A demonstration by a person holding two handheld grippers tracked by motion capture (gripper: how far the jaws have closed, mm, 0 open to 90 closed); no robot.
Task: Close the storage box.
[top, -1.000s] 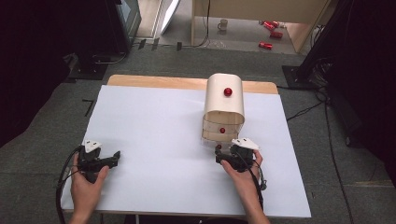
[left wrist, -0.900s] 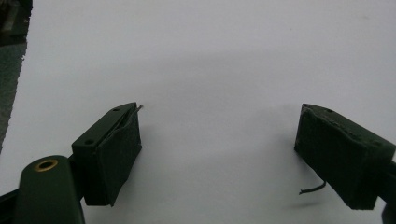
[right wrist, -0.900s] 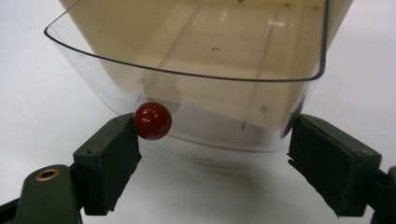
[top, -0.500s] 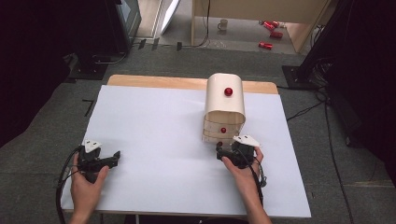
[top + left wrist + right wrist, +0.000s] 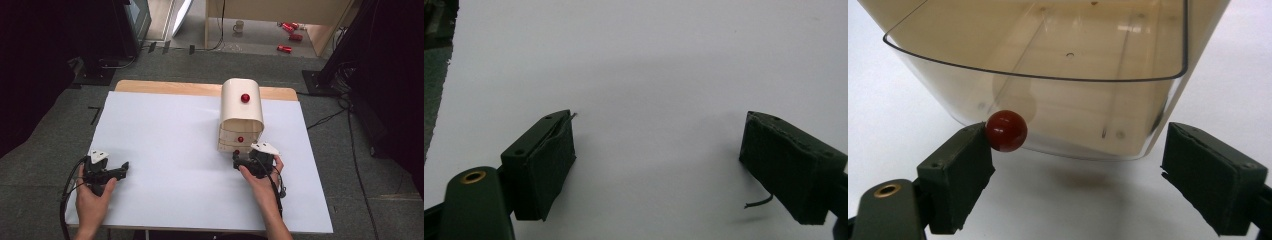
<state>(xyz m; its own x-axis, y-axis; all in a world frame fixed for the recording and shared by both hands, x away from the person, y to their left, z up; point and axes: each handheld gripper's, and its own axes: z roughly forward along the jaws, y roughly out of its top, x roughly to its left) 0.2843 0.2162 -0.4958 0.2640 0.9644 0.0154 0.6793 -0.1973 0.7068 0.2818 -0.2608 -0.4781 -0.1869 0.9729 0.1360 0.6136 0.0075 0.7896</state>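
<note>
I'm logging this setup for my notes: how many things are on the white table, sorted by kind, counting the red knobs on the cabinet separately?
Wooden drawer cabinet: 1
Red knobs: 3 (top, upper drawer front, bottom drawer)
Grippers, left gripper and right gripper: 2
Total: 6

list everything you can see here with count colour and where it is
drawer cabinet: 1, pale wood, far right part of the table
knobs: 3 showing, red, on the cabinet's top and front
bottom drawer: 1, clear plastic, pulled out toward the right gripper
table cover: 1, white, over the wooden table
cans: a few, red, on the floor beyond
mug: 1, pale, on the floor beyond
left gripper: 1, black, open, near left of table
right gripper: 1, black, open, at the bottom drawer's knob
</note>
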